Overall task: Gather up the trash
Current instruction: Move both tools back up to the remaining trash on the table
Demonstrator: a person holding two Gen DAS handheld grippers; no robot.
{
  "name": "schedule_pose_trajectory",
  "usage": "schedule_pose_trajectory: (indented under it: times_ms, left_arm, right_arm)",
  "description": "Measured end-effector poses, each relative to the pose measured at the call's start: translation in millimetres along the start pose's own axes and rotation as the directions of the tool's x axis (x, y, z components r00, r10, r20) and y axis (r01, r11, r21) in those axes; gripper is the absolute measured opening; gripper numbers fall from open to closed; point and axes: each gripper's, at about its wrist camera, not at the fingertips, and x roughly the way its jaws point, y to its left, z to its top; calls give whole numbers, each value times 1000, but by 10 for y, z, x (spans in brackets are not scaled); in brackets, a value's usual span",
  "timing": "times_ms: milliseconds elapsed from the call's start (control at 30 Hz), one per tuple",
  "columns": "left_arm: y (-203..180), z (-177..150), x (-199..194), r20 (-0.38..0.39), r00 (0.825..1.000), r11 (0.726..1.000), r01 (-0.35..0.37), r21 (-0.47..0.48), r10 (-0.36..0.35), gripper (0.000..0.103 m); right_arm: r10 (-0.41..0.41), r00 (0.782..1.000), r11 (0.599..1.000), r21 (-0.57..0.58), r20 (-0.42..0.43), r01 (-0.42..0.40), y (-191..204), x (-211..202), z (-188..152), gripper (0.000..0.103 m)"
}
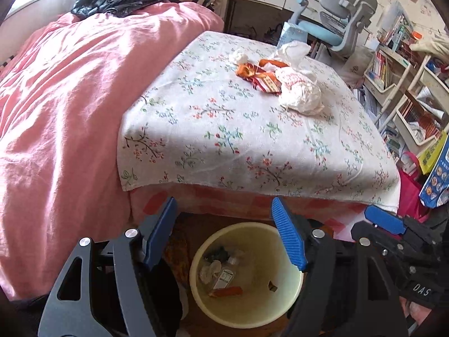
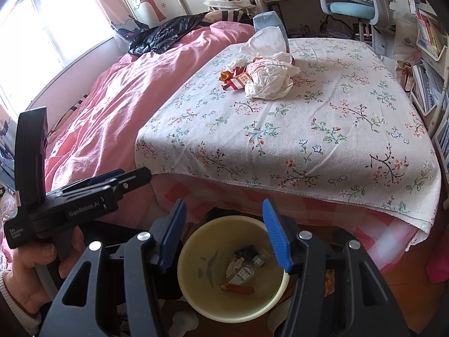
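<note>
A pile of trash lies far back on the floral sheet: a crumpled white plastic bag [image 1: 301, 95] [image 2: 269, 80], red-orange snack wrappers [image 1: 259, 77] [image 2: 235, 80] and white tissues [image 1: 291, 49]. On the floor at the foot of the bed stands a cream bin [image 1: 266, 304] [image 2: 202, 255] with an orange wrapper, a small bottle and scraps in it. My left gripper [image 1: 224, 202] hangs over the bin, open and empty. Beside it my right gripper [image 2: 224, 202] is also open and empty above the bin. Each shows in the other's view: the right gripper [image 1: 378, 221], the left gripper [image 2: 134, 177].
A pink duvet [image 1: 70, 98] covers the left of the bed, with a black bag [image 1: 120, 0] at its far end. A blue-grey desk chair [image 1: 336, 28] and crowded bookshelves [image 1: 407, 84] stand to the right. A hand [image 2: 36, 258] holds the left gripper's handle.
</note>
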Motion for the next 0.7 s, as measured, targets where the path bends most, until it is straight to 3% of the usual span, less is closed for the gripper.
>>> schedule_pose_trajectory:
  times_ms: [400, 700]
  left_arm:
    - [87, 649, 93, 42, 999, 999, 14, -33, -12, 67]
    - [100, 1420, 733, 12, 999, 996, 33, -80, -32, 69]
  right_arm:
    - [16, 1000, 1000, 0, 26, -16, 28, -8, 60, 55]
    - [30, 1000, 999, -12, -4, -30, 82, 169, 126, 56]
